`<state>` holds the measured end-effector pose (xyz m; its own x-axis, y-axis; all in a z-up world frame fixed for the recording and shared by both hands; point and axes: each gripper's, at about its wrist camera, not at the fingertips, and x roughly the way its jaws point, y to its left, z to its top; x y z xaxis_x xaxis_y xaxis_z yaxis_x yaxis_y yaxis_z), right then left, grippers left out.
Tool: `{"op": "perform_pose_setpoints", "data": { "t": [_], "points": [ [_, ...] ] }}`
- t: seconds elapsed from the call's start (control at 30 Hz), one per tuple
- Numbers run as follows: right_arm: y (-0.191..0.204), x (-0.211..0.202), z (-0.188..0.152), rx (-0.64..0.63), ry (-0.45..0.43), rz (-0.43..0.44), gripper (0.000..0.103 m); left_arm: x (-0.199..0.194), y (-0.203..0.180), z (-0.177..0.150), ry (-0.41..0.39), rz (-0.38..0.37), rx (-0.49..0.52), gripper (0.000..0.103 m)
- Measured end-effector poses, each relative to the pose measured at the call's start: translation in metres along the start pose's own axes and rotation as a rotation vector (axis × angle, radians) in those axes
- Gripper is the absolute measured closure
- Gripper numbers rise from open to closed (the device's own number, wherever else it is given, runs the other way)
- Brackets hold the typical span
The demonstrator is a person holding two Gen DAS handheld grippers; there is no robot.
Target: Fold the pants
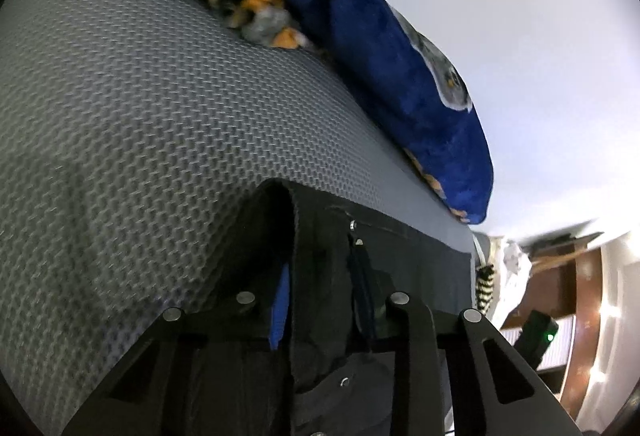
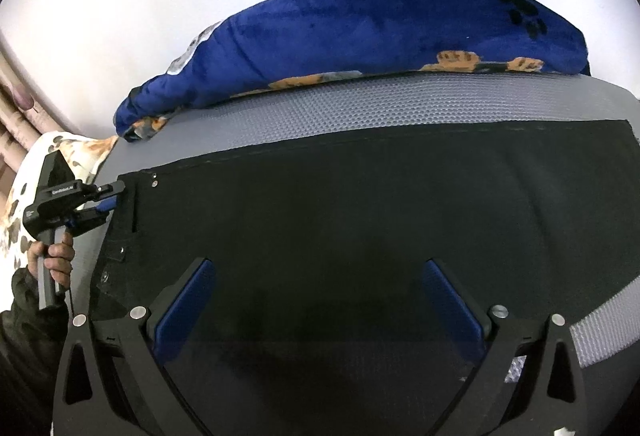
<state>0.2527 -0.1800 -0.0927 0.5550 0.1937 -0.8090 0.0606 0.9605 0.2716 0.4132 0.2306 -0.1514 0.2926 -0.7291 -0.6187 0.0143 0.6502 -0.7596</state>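
Black pants [image 2: 360,215] lie spread flat on a grey honeycomb-textured bed surface [image 2: 360,103], waistband to the left. My right gripper [image 2: 318,268] hovers over the middle of the pants, open wide, with its blue pads [image 2: 188,308] well apart and nothing clamped. At the waistband's far corner, my left gripper [image 2: 108,203], held by a hand [image 2: 56,260], is shut on the cloth. In the left wrist view the waistband [image 1: 320,236] stands up between the left gripper's [image 1: 320,300] fingers, with one blue pad [image 1: 280,308] against it; the other pad is hidden by the fabric.
A rolled blue plush blanket [image 2: 360,27] with animal prints lies along the far edge of the bed [image 1: 120,95], against a white wall. A spotted pillow [image 2: 20,195] sits at the left end. Brown furniture [image 1: 580,276] stands beyond the bed.
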Motion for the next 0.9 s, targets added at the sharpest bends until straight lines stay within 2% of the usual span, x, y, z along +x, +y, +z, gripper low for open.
{"op": "perform_pose_setpoints", "data": {
  "t": [0.17, 0.3, 0.43, 0.5, 0.6, 0.67, 0.77, 0.9],
  "points": [
    [0.0, 0.012, 0.002, -0.008, 0.009, 0.008, 0.0, 0.02, -0.004, 0.012, 0.012, -0.018, 0.002, 0.073],
    [0.0, 0.024, 0.007, -0.031, 0.016, 0.019, 0.0, 0.027, -0.005, 0.022, -0.003, -0.031, -0.026, 0.073],
    [0.002, 0.037, 0.02, -0.099, 0.028, 0.014, 0.0, 0.03, -0.008, 0.015, -0.045, -0.038, -0.027, 0.073],
    [0.003, 0.043, 0.028, -0.146, 0.037, 0.006, 0.0, 0.03, -0.013, 0.01, -0.07, -0.022, -0.014, 0.096],
    [0.006, 0.05, 0.041, -0.229, 0.043, -0.012, 0.0, 0.027, -0.03, 0.0, -0.111, -0.059, -0.005, 0.096],
    [0.004, 0.052, 0.05, -0.263, 0.053, 0.025, 0.0, 0.024, -0.043, -0.006, -0.13, -0.07, 0.035, 0.096],
    [0.003, 0.056, 0.068, -0.349, 0.074, 0.085, 0.0, 0.017, -0.058, -0.014, -0.133, -0.138, 0.067, 0.096],
    [0.007, 0.066, 0.098, -0.496, 0.153, 0.179, 0.0, 0.002, -0.072, -0.027, -0.141, -0.277, 0.128, 0.096]
  ]
}}
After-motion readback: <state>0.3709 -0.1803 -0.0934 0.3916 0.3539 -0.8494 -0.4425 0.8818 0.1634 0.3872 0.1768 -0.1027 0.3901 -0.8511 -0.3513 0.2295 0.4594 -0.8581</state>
